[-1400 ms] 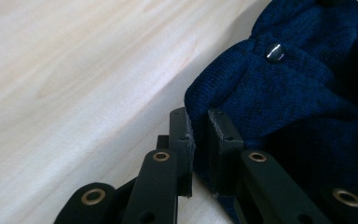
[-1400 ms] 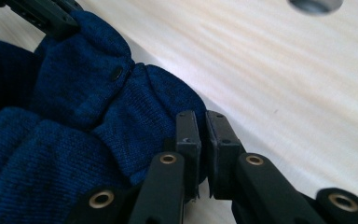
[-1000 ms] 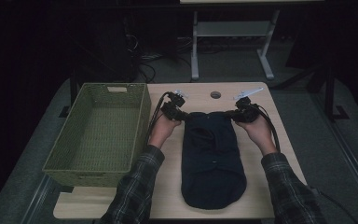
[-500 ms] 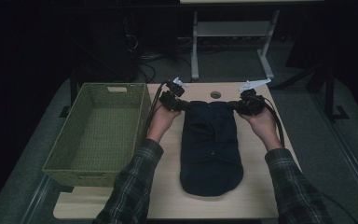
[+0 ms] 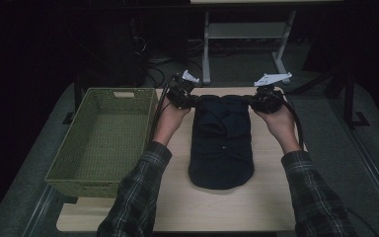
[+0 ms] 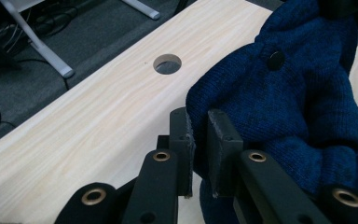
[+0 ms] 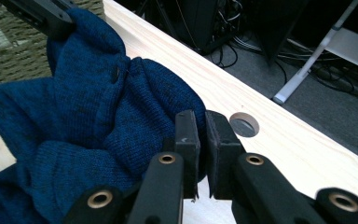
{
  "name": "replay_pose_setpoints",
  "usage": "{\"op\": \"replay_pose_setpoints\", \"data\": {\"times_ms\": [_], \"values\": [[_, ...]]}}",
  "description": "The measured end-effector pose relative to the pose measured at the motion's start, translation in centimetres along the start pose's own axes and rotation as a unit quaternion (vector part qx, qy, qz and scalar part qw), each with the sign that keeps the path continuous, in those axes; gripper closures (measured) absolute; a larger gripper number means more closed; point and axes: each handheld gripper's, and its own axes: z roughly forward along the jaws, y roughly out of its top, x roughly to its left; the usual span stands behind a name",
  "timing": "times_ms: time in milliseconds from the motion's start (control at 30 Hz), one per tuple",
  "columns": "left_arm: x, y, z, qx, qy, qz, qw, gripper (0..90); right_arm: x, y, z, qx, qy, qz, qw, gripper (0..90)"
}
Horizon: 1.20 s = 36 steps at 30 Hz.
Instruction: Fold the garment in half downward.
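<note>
Soft, limp navy knit sweater (image 5: 221,143); pinched at far-edge corners by left gripper (image 6: 199,133) and right gripper (image 7: 202,135), sagging between.

No readable text, label, brand or number on anything in view.

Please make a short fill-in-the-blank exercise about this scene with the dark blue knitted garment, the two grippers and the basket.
1. The left gripper and the right gripper each pinch a far corner of the dark blue knitted ____.
2. The green woven basket stands on the person's ____ side of the garment.
3. The inside of the basket is ____.
4. Near the table's far edge there is a round ____ in the wood.

Missing words: garment; left; empty; hole
</note>
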Motion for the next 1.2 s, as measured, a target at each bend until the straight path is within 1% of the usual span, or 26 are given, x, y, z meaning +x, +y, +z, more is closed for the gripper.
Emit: {"op": "replay_pose_setpoints", "data": {"times_ms": [133,200,233,300,367,500,567,600,633,700,733,767,833,900,967,1067,1100,1167,1200], "values": [[-0.7,-0.7,-0.4,0.001,-0.006,0.003,1.0,81.1,0.8,-0.8,-0.3,-0.005,0.001,0.001,1.0,83.8],[-1.1,-1.1,-0.6,-0.002,-0.007,0.006,1.0,80.7,1.2,-1.2,-0.6,-0.011,0.002,-0.004,0.9999,83.6],[-1.1,-1.1,-0.6,-0.002,-0.007,0.006,1.0,80.6,1.4,-1.4,-0.8,-0.013,0.003,-0.004,0.9999,83.5],[-1.8,-1.8,-1.0,-0.004,-0.009,0.007,0.9999,80.6,1.7,-1.8,-1.1,-0.016,0.005,-0.006,0.9998,83.3],[-2.0,-2.0,-1.1,-0.004,-0.011,0.009,0.9999,80.5,2.1,-2.1,-1.3,-0.018,0.006,-0.008,0.9998,83.1],[-2.9,-2.8,-1.6,-0.005,-0.014,0.016,0.9998,80.6,2.7,-2.8,-1.6,-0.018,0.009,-0.01,0.9997,82.4],[-3.1,-3.0,-1.7,-0.003,-0.016,0.015,0.9998,80.4,2.8,-3.0,-1.7,-0.019,0.01,-0.008,0.9997,82.3],[-3.4,-3.3,-1.8,-0.003,-0.019,0.014,0.9997,80.4,3.0,-3.5,-1.8,-0.017,0.014,-0.011,0.9997,82.0],[-3.6,-3.5,-1.9,-0.002,-0.02,0.018,0.9996,80.4,3.2,-3.6,-1.8,-0.016,0.015,-0.011,0.9997,81.9],[-3.8,-3.7,-2.0,-0.002,-0.021,0.018,0.9996,80.4,3.3,-3.8,-1.9,-0.014,0.017,-0.013,0.9997,81.8],[-4.1,-4.0,-2.1,-0.001,-0.022,0.024,0.9995,80.4,3.6,-4.3,-2.0,-0.012,0.021,-0.012,0.9996,81.4],[-4.1,-4.0,-2.1,-0.001,-0.022,0.024,0.9995,80.4,3.6,-4.3,-2.0,-0.012,0.021,-0.012,0.9996,81.4],[-4.8,-4.6,-2.3,0.0,-0.024,0.026,0.9994,80.4,4.0,-4.9,-2.2,-0.01,0.026,-0.012,0.9995,81.4],[-4.9,-4.8,-2.4,0.001,-0.025,0.027,0.9993,80.1,4.2,-5.2,-2.3,-0.008,0.027,-0.011,0.9995,81.2],[-5.4,-5.3,-2.7,0.002,-0.029,0.03,0.9991,80.1,4.6,-5.7,-2.6,-0.009,0.032,-0.009,0.9994,81.1],[-5.8,-5.8,-3.1,0.002,-0.034,0.032,0.9989,80.0,5.0,-6.1,-3.0,-0.01,0.041,-0.007,0.9991,80.7],[-5.8,-5.8,-3.1,0.002,-0.034,0.032,0.9989,80.0,5.0,-6.1,-3.0,-0.01,0.041,-0.007,0.9991,80.7],[-6.1,-6.2,-3.3,0.003,-0.041,0.033,0.9986,80.0,5.3,-6.4,-3.2,-0.006,0.048,-0.005,0.9988,80.7],[-6.3,-6.4,-3.4,0.003,-0.044,0.031,0.9985,79.9,5.7,-6.7,-3.4,-0.009,0.048,-0.006,0.9988,80.7]]}}
